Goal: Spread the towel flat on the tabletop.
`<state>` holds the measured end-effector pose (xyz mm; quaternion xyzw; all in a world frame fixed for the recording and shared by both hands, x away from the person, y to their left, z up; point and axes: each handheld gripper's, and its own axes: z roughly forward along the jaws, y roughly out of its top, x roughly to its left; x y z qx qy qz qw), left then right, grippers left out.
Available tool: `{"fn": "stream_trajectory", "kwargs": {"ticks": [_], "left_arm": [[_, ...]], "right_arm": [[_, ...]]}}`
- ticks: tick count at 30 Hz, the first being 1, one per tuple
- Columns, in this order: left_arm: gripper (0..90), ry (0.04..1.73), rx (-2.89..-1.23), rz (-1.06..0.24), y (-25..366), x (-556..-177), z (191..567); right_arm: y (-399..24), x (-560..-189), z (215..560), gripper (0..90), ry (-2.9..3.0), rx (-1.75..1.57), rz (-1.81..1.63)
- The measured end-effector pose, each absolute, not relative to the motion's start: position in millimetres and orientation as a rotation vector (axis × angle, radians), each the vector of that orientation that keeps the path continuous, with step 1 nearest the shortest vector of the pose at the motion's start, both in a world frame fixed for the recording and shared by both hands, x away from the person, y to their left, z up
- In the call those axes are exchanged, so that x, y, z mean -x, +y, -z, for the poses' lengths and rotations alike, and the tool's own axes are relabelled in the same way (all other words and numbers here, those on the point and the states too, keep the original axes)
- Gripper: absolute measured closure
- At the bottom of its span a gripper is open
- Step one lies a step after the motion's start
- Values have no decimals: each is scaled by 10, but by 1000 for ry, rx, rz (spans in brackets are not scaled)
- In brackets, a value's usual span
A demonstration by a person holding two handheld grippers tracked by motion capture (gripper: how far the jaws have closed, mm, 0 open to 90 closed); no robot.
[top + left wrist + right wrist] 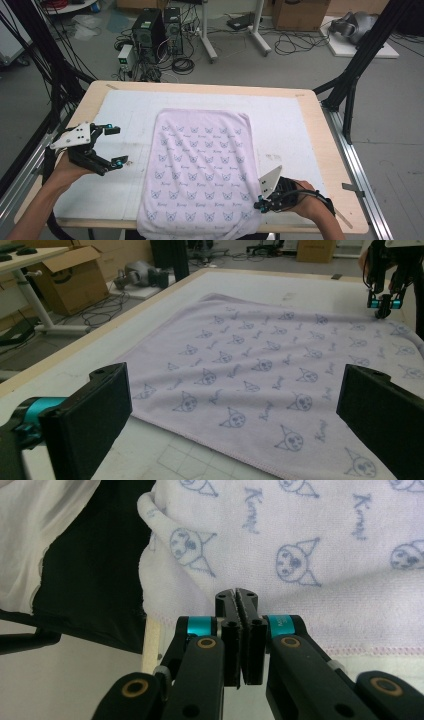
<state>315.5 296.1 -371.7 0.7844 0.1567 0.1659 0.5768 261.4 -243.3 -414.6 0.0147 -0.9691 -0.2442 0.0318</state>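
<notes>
A pale lilac towel (200, 165) printed with small cartoon faces lies flat on the white mat, its near edge hanging over the table's front. The left gripper (116, 146) hovers to the left of the towel, open wide and holding nothing. In the left gripper view, the towel (260, 365) spreads ahead between the two black jaws of the left gripper (235, 385). The right gripper (260, 204) sits at the towel's near right edge, shut. In the right gripper view, the right gripper (236, 597) has its serrated pads meeting over the towel (300, 530) near the hem, with no cloth visibly between them.
A white mat (125, 115) covers the wooden table (320, 115). Black frame struts (350, 85) stand at both sides of the table. On the floor beyond are computer towers (150, 30), cables and a cardboard box (300, 12). The right gripper (384, 305) appears far off in the left gripper view.
</notes>
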Motion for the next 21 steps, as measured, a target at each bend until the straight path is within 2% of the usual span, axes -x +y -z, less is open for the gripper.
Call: {"fn": "stream_trajectory", "kwargs": {"ticks": [4,7,10,15,18,19,21], "left_arm": [[17,367,-1827,-387,2984,-3123,3743],[17,378,-1819,-390,3022,-3103,3763],[17,377,-1812,-391,3040,-3076,3764],[17,362,-1806,-396,3043,-3030,3742],[17,359,-1806,-400,3044,-3007,3745],[17,358,-1812,-400,3046,-2999,3750],[17,359,-1816,-403,3046,-2984,3757]], "right_arm": [[-2456,-2603,4137,846,-2979,-55,782],[-2479,-2593,4126,769,-2963,-50,820],[-2530,-2599,4109,657,-2963,-2,869],[-2639,-2595,4055,285,-3001,140,1076],[-2702,-2598,4025,132,-3006,246,1206],[-2718,-2602,4018,101,-3005,275,1231],[-2770,-2617,4000,99,-2972,340,1314]]}}
